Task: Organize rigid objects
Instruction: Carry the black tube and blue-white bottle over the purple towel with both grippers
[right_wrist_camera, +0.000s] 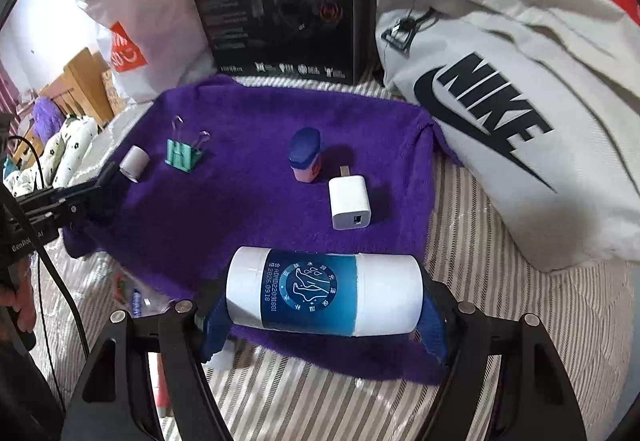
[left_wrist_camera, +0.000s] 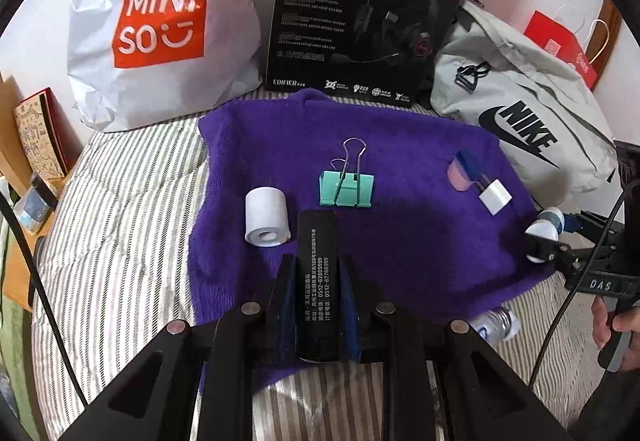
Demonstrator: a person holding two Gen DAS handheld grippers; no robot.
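A purple towel [left_wrist_camera: 400,241] lies on the striped bed. On it sit a white paper roll [left_wrist_camera: 267,217], a green binder clip [left_wrist_camera: 347,188], a pink jar with a blue lid [left_wrist_camera: 463,171] and a white USB charger [left_wrist_camera: 495,197]. My left gripper [left_wrist_camera: 317,293] is shut on a black box [left_wrist_camera: 316,281] above the towel's near edge. My right gripper [right_wrist_camera: 320,307] is shut on a white and blue cylinder [right_wrist_camera: 323,291], held sideways over the towel's near edge. The roll [right_wrist_camera: 135,163], clip [right_wrist_camera: 184,153], jar [right_wrist_camera: 305,155] and charger [right_wrist_camera: 349,203] also show in the right wrist view.
A Miniso bag [left_wrist_camera: 160,25], a black headphone box [left_wrist_camera: 360,13] and a grey Nike bag [left_wrist_camera: 528,121] stand behind the towel. A plastic water bottle [left_wrist_camera: 496,325] lies on the bed at the towel's near right corner. A wooden shelf [left_wrist_camera: 24,145] is at the left.
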